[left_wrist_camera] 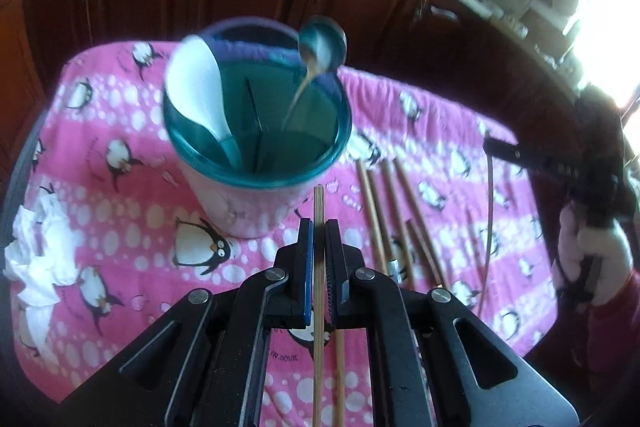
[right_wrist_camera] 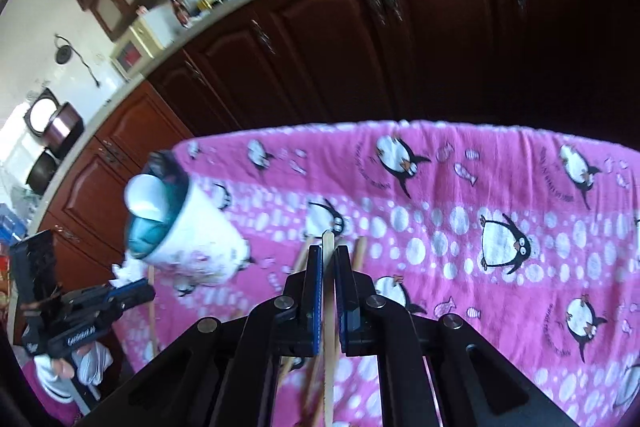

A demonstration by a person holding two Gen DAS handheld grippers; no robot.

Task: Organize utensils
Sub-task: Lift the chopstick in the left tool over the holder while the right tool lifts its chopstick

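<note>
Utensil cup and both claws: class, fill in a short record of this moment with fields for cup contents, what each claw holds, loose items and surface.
cup: white outside, teal inside, upright
in cup: white spoon; metal spoon
left claw: shut on a chopstick
right claw: shut on a pale stick
loose items: brown chopsticks lying right of cup; crumpled tissue
surface: pink penguin towel

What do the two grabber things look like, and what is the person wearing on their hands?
Both the left gripper and right gripper are black, angular frames with round silver bolts and blue pads inside the fingers. The person's hand wears a white glove, with a red sleeve below.
</note>
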